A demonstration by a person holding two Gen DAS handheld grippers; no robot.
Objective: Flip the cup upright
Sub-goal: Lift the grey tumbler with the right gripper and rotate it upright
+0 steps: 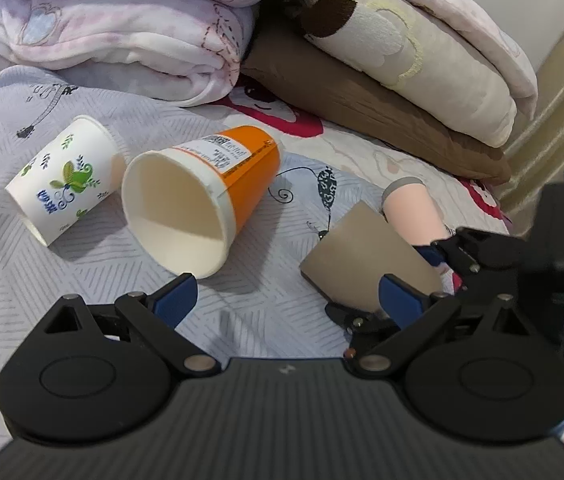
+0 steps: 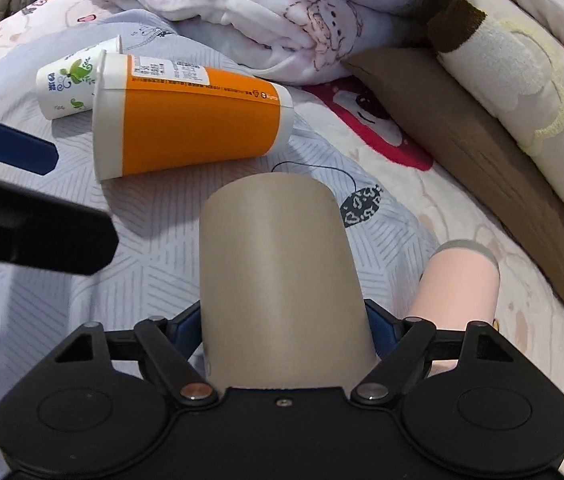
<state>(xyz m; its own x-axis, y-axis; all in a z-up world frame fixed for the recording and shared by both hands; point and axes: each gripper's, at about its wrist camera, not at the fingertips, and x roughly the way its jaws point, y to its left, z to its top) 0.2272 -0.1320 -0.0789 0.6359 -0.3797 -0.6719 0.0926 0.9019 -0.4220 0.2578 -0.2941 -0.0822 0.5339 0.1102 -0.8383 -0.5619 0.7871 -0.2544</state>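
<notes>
The bed [image 1: 130,264] carried folded blankets [image 1: 122,32] and a brown pillow [image 2: 461,128]. The tan cup [image 2: 278,280] lay lengthwise, base pointing away, clenched in the right gripper [image 2: 285,324] jaws. Beside it lay an orange cup [image 1: 210,196] and a pink cup [image 2: 457,284]. The left gripper [image 1: 287,300] jaws stood spread.

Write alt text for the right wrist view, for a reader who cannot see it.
The right gripper is shut on a tan cup that points away from the camera over a patterned bedsheet. Beyond it an orange cup and a white cup lie on their sides, a pink cup lies at right, and the left gripper's blue finger enters from the left.
</notes>
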